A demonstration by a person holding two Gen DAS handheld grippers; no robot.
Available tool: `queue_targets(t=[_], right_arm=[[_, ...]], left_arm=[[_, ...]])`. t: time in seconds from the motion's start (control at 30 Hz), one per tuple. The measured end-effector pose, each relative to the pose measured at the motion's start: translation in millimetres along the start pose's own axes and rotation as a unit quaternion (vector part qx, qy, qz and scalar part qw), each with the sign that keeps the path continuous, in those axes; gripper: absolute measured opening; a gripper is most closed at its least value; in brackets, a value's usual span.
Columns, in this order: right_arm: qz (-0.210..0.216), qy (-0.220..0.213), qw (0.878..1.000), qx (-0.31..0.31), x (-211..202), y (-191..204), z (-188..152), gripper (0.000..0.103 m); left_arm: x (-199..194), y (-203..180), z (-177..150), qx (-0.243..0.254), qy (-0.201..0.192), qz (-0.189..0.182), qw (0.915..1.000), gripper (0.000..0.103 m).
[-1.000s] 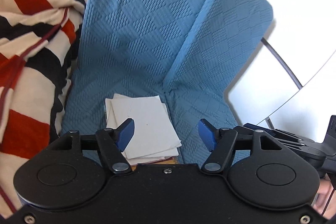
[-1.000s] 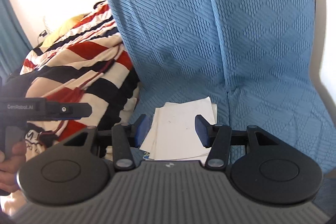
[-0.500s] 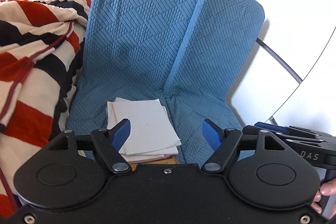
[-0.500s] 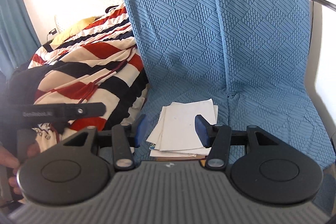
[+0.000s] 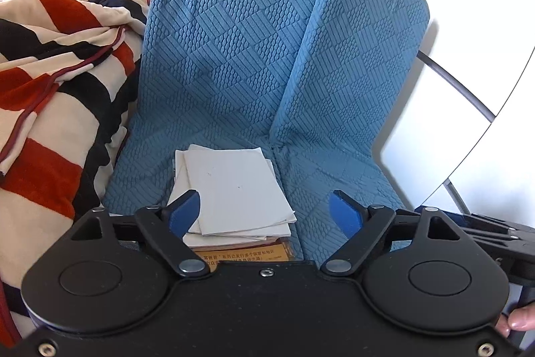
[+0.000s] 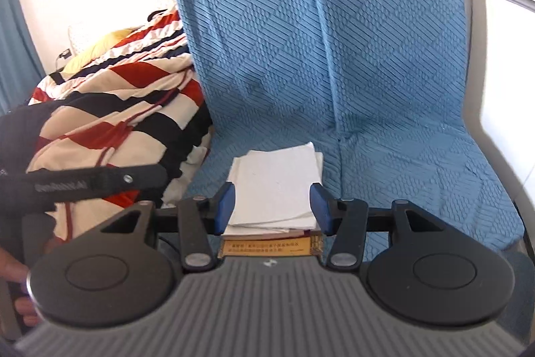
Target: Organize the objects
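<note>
A stack of white papers [image 5: 234, 189] lies on the left blue seat cushion [image 5: 143, 176], on top of a book with a gold-lettered brown edge [image 5: 247, 251]. My left gripper [image 5: 264, 214] is open and empty, held just in front of the stack. In the right wrist view the same papers [image 6: 277, 186] and book edge [image 6: 267, 248] lie beyond my right gripper [image 6: 272, 208], which is open and empty, its pads level with the stack's sides without touching it.
Two blue quilted seat cushions [image 6: 384, 89] stand against a white wall. A red, black and cream striped blanket [image 5: 50, 89] is piled at the left, also in the right wrist view [image 6: 117, 122]. A dark metal tube [image 5: 451, 79] runs at the right.
Both grippers have drawn back from the seat, so more of the cushions shows. The left gripper's jaws have opened wider. The papers have not moved.
</note>
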State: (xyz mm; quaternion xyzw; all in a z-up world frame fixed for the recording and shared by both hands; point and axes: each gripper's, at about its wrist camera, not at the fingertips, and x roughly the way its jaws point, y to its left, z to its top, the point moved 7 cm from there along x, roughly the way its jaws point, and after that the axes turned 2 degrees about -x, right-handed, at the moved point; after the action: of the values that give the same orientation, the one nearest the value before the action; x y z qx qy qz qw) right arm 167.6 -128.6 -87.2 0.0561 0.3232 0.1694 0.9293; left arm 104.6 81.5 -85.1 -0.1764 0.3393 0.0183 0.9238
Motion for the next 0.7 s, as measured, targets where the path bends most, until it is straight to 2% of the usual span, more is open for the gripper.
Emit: queue_targets(t=[0.17,0.33,0.37,0.4,0.43,0.47,0.7], right_arm=[[-0.016,0.002,1.000,-0.003,3,-4,-8,0.053],[-0.023,0.007,1.000,-0.006,6,-6,-12,0.053],[-0.025,0.010,1.000,-0.008,7,-7,-12,0.058],[-0.027,0.012,1.000,-0.009,8,-7,-12,0.082],[-0.026,0.011,1.000,-0.007,7,-8,-12,0.097],[-0.025,0.007,1.000,-0.004,7,-9,-11,0.100],[-0.038,0.017,0.999,-0.006,11,-13,-15,0.100]], left_arm=[[-1,-3,-3,0.006,0.001,0.003,1.0000,0.097],[-1,-6,-9,0.011,0.002,0.004,0.9999,0.101],[-1,-5,-11,0.011,0.004,0.005,0.9999,0.102],[0,-5,-12,0.010,0.006,0.008,0.9999,0.102],[1,-4,-13,0.009,0.007,0.010,0.9999,0.102],[1,-4,-14,0.008,0.008,0.011,0.9999,0.102],[3,-2,-18,0.002,0.012,0.015,0.9998,0.102]])
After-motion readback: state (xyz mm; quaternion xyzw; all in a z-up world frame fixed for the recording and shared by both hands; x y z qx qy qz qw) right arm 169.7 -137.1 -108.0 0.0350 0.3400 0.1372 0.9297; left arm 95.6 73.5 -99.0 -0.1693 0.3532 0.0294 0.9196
